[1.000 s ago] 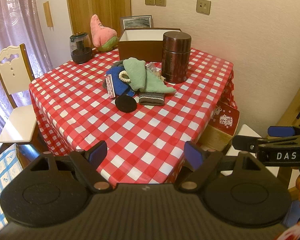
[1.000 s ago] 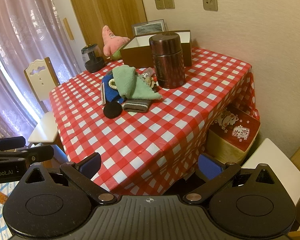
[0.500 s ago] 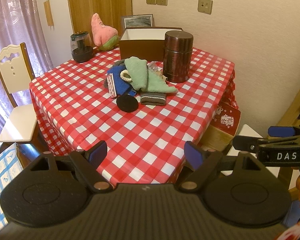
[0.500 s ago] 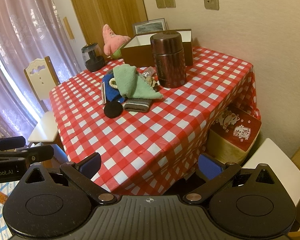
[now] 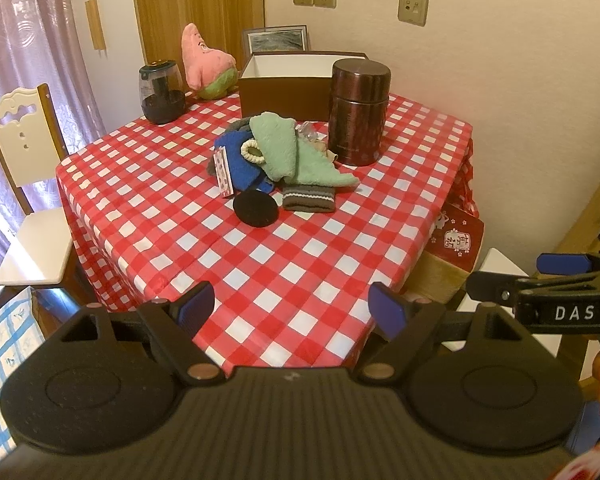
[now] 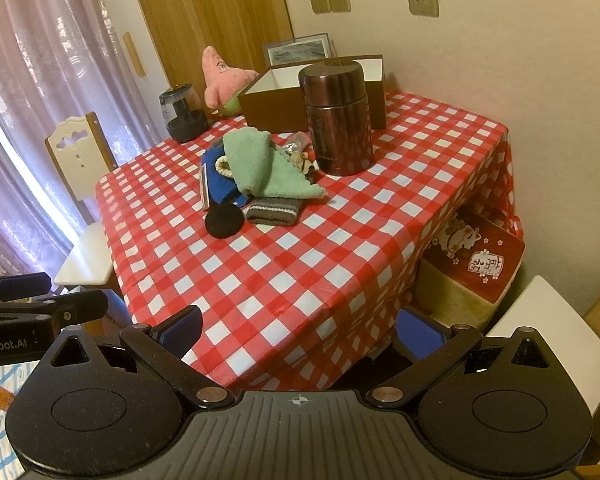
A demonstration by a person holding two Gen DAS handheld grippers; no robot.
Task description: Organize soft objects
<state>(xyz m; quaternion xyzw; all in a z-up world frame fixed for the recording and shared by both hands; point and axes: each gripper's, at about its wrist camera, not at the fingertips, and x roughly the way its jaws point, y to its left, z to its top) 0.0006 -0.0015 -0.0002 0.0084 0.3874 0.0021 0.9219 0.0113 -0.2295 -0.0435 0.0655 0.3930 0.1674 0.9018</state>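
Comparing this moment with the views from 1 second ago, only a slight forward drift toward the table [image 5: 300, 264] is seen: the pile of soft things [image 5: 276, 160] sits a little larger and lower in both views, and nothing on the cloth has been displaced. From this it is judged that the approach is only starting and no item has yet been sorted. The left gripper [image 5: 292, 308] is held wide open with nothing between its blue pads, above the near table edge; the right gripper [image 6: 300, 330] is likewise spread wide and empty, well short of the pile. The pile lies near the middle of the table, just beside the dark metal canister [image 5: 358, 110] and in front of the open brown box [image 5: 284, 90], which is judged the likely destination. In it, a green towel [image 5: 290, 152] is draped over a blue cloth [image 5: 236, 162], with a cream hair tie [image 5: 252, 152] resting on top. A striped grey knit piece [image 5: 308, 199] lies against the towel's near end, and a round black pad [image 5: 255, 209] sits at the front. A pink plush star [image 5: 204, 62] stands apart at the far edge, beside the box.
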